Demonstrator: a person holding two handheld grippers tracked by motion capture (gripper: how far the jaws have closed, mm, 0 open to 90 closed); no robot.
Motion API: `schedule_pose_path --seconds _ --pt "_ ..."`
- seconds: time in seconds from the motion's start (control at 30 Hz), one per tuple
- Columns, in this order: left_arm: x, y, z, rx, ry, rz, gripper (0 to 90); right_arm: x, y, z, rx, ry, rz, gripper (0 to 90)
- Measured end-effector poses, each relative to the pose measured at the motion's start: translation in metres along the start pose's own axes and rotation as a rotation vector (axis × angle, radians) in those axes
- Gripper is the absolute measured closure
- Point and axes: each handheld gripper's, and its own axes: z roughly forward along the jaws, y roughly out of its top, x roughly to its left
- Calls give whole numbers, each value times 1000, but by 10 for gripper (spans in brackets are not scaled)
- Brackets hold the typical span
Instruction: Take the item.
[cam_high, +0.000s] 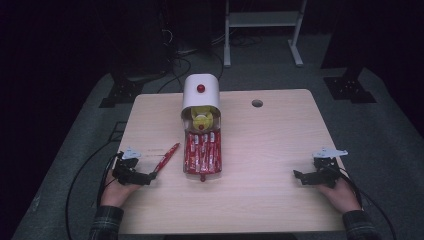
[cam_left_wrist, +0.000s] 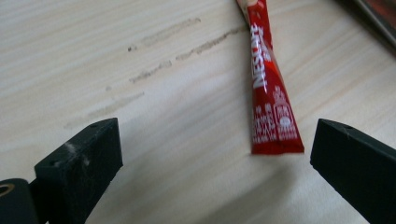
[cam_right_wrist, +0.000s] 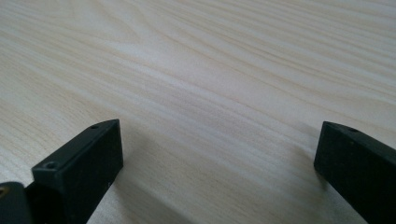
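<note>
Left gripper (cam_high: 150, 176) rests low on the pale wooden tabletop (cam_high: 280, 145) at about eight o'clock from the middle of the board, its two black jaws spread wide and gripping nothing. Just past their tips, toward one o'clock, lies a single slim red instant-coffee stick sachet with white lettering (cam_high: 166, 157), flat on the wood and slanting away toward the centre. In the left gripper view the near, sealed end of that sachet (cam_left_wrist: 273, 107) sits just ahead of the open jaws and closer to the right-hand one, not touching either.

At two o'clock from the sachet, and just beside its far end, a shallow tray packed with more red sachets laid side by side (cam_high: 202, 152) stretches from the table's middle toward twelve o'clock. At the tray's far end a white rounded cover with a red knob (cam_high: 201, 91) stands, and a yellow object (cam_high: 202, 119) shows under its front edge; I cannot tell what that object is.

Right gripper (cam_high: 300, 176) sits well apart, at about four o'clock near the right edge of the board, held by a hand whose plaid sleeve (cam_high: 359, 225) comes in from the near side. Its jaws are likewise parted wide with nothing between them; the right gripper view has bare wood grain ahead. A small round hole (cam_high: 257, 103) marks the tabletop toward one o'clock.
</note>
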Motion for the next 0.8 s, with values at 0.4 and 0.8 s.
schedule_pose_path --seconds 0.4,0.8 --pt "-2 -15 1 16 -5 28 0 0 0 0 1 0 1 4" --pt "0 -27 0 -76 -13 30 0 0 0 0 0 1 1 5"
